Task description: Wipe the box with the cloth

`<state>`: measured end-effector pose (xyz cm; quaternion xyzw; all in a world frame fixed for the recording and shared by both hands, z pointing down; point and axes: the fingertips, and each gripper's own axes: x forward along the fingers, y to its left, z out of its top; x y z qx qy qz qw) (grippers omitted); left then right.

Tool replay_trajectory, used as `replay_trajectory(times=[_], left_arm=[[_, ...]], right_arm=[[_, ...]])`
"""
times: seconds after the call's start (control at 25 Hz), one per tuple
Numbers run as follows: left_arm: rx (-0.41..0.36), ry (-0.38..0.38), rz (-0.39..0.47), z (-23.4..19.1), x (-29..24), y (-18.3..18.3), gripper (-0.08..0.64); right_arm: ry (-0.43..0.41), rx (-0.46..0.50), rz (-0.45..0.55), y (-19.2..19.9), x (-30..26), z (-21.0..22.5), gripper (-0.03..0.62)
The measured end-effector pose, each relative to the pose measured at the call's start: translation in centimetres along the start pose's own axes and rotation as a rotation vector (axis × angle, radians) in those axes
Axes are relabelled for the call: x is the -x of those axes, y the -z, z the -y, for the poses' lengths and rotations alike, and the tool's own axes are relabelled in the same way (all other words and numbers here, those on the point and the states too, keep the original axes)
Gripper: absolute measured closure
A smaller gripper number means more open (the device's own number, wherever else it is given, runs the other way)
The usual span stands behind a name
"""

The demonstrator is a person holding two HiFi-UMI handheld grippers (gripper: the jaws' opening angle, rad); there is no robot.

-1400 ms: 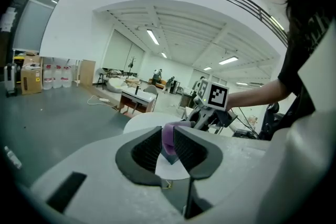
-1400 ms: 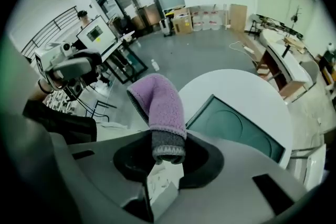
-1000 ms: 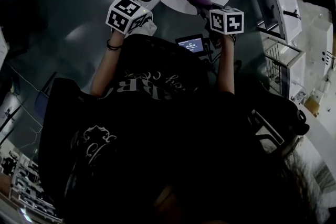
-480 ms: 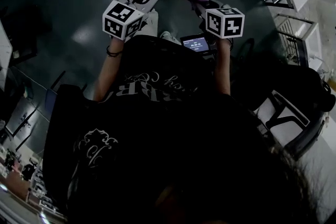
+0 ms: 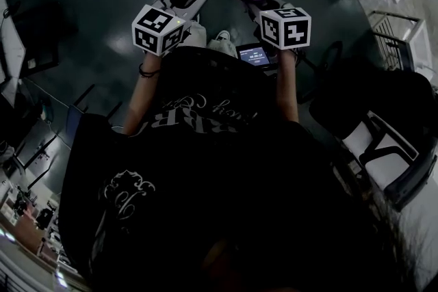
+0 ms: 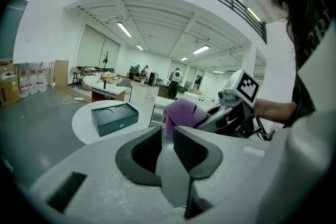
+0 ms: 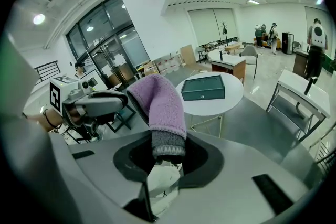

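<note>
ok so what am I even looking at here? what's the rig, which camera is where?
No robot: a person holds a two-jaw gripper in each hand; the marker cubes are part of them. The head view looks down from the person's head; the other two cameras ride on the grippers, looking along their jaws. The right gripper is clamped on a purple cloth. The left gripper is empty, jaws nearly together. Ahead, touched by neither, a dark green box sits on a round white table.
</note>
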<state>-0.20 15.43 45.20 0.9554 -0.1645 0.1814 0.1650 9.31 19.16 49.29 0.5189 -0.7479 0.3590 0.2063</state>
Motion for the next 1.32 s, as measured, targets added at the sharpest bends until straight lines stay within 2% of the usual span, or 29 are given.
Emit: replay_trajectory(times=[0.2, 0.4, 0.76, 1.08, 1.32], left_arm=[[-0.016, 0.011, -0.009, 0.4, 1.1, 0.4, 0.492], [-0.066, 0.030, -0.027, 0.8, 2.3, 0.7, 0.492], [-0.069, 0.064, -0.010, -1.0, 6.3, 1.5, 0.492], [-0.072, 0.096, 0.005, -1.2, 7.7, 1.9, 0.492], [-0.066, 0.104, 0.003, -1.2, 8.9, 2.3, 0.492]], right_arm=[[0.003, 0.007, 0.002, 0.2, -0.2, -1.3, 0.506], [0.010, 0.003, 0.015, 0.3, -0.1, -2.7, 0.506], [0.024, -0.005, 0.005, 1.2, -1.4, -8.1, 0.506], [0.083, -0.022, 0.020, 1.2, -0.9, -8.5, 0.506], [0.097, -0.035, 0.011, 1.7, -0.8, -9.1, 0.506]])
